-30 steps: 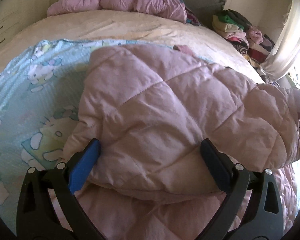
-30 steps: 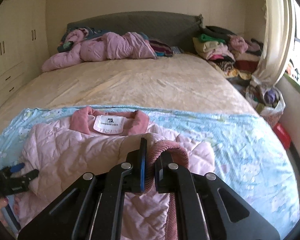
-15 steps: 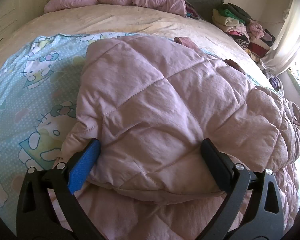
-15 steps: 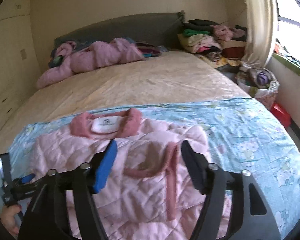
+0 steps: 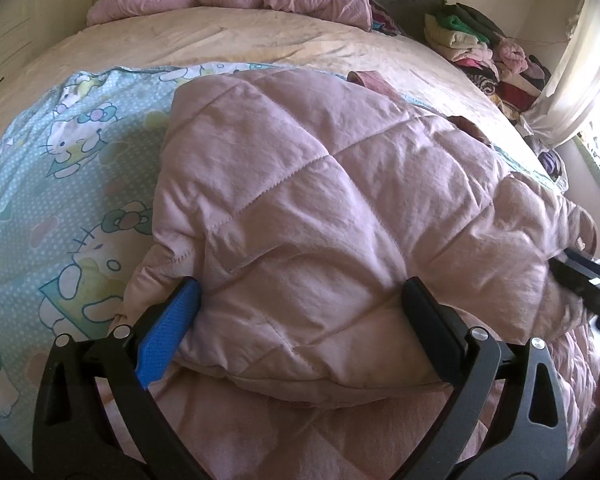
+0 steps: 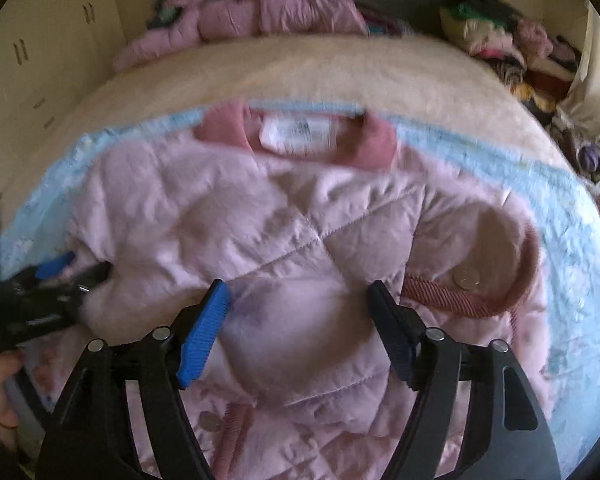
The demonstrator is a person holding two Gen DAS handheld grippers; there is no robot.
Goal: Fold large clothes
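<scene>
Both wrist views—close, angled down—share the pink jacket (image 5: 320,208).

Daylight floods in from the window (image 5: 598,92) at 3 o'clock, blown-out glare there; left view sharp, right view motion-smeared across the bed (image 6: 300,68); fisheye bending and black vignette at all rims.

Home bedroom: bed (image 5: 260,44), wardrobe (image 6: 40,52).

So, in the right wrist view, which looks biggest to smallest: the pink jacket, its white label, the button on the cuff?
1. Pink jacket, by far the largest; it fills the middle of the view.
2. White label at the collar.
3. Button, smallest, though it lies nearer the camera than the label.
</scene>
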